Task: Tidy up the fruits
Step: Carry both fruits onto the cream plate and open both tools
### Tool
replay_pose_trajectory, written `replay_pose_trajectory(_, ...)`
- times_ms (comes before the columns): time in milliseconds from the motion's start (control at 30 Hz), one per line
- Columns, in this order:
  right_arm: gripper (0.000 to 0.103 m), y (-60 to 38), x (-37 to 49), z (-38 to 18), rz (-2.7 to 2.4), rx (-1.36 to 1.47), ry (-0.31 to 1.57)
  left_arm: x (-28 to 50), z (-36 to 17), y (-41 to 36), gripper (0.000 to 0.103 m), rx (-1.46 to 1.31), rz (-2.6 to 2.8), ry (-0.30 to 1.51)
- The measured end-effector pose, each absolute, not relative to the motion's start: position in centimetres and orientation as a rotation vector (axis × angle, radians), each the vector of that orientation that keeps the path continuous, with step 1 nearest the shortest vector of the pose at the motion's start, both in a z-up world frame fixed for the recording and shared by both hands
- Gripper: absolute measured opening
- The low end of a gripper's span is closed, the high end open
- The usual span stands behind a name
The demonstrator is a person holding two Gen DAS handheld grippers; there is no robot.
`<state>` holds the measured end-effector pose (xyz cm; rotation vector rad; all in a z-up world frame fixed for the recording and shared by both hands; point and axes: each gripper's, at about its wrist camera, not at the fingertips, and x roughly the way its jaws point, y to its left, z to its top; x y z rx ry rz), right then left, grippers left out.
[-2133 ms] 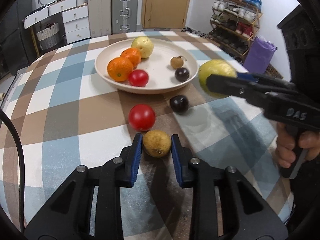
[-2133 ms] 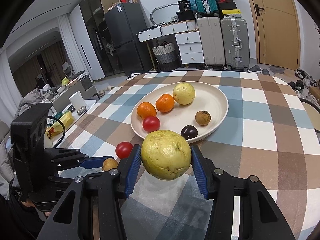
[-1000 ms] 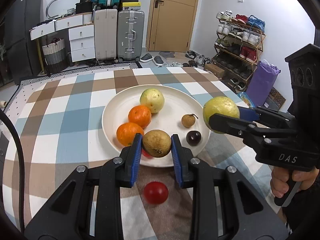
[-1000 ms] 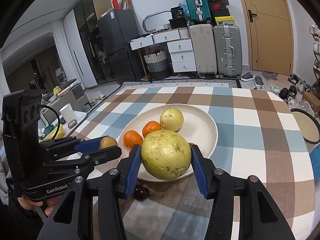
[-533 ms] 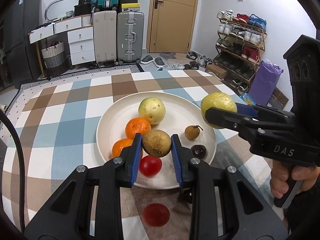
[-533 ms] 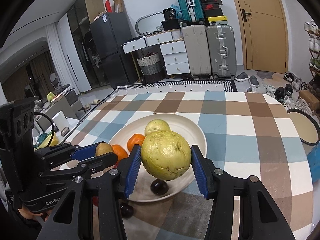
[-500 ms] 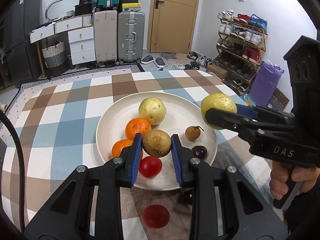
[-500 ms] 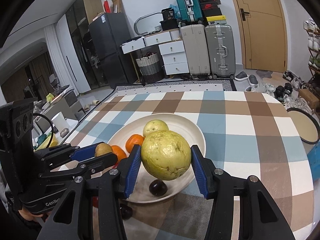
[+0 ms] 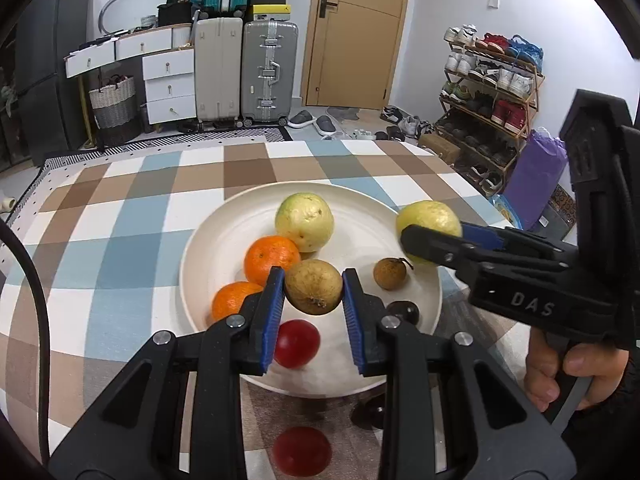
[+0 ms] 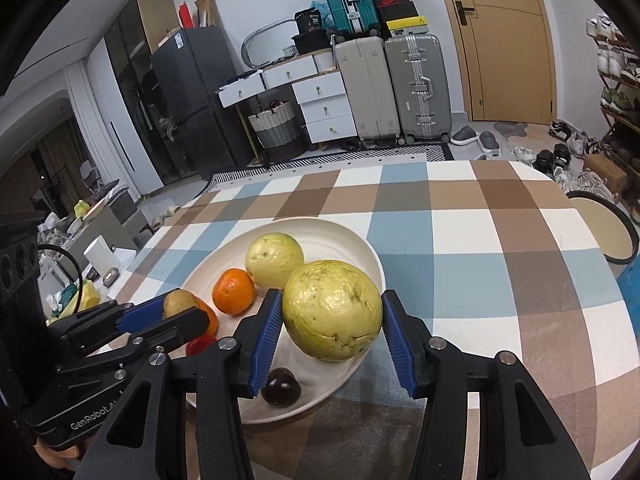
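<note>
Both tongs loaded, both over the plate (image 9: 208, 240), mid-frame in each view.

Left gripper (image 9: 314, 292): clamped on a small brown fruit (image 9: 314, 286), blue pads pressed to its sides at the widest part. Hanging above the near half of the plate, over the gap between the two oranges (image 9: 272, 254) and the red tomato (image 9: 296, 342) lying there.

Right gripper (image 10: 332, 320): clamped on a big yellow-green guava (image 10: 332, 310), held across its middle, above the right rim of the plate; in the left view, at right of centre, just beyond the small tan fruit with a stem (image 9: 390, 274). Second guava (image 10: 274, 260) already on the plate, far side. Dark plum (image 10: 280, 386) on the near rim area, below the right tongs.

Still off the plate, low in the left view on the checked tablecloth (image 9: 120, 216): another red tomato (image 9: 302, 450), and something dark (image 9: 368, 414) just past the rim, mostly hidden behind the tongs.

Handling, judged by looks: guava likely the heavier, firm but bruisable, skin bumpy enough to grip; best kept held at the equator and lowered to a bare patch, not dropped. Brown fruit light, hard-skinned, round, apt to roll once let go, so better set down against a neighbour. Tomatoes soft and smooth: gentle squeeze across the widest part.
</note>
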<state>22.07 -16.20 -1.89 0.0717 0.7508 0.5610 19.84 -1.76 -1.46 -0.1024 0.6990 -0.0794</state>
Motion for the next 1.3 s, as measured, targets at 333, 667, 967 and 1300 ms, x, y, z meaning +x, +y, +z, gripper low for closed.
replay_pose_trajectory(333,0.051,-15.9,22.8,-2.6,0.524,0.057,0.746,19.9,-2.2,-3.1,0.026,-0.038,-0.088,0.716)
replay_pose_trajectory(667,0.051,-15.3,22.9,-3.0,0.578,0.077,0.780,20.2,-2.6,-3.1,0.026,-0.043,-0.088,0.733)
replay_pose_trajectory(967,0.063,-15.8,22.3,-2.6,0.569,0.090,0.743,19.9,-2.5,-3.0,0.026,-0.047,-0.088,0.728)
replay_pose_trajectory(1300,0.092,-16.7,21.6,-2.3,0.536,0.079,0.721,18.6,-1.9,-2.1,0.056,-0.049,-0.071,0.723)
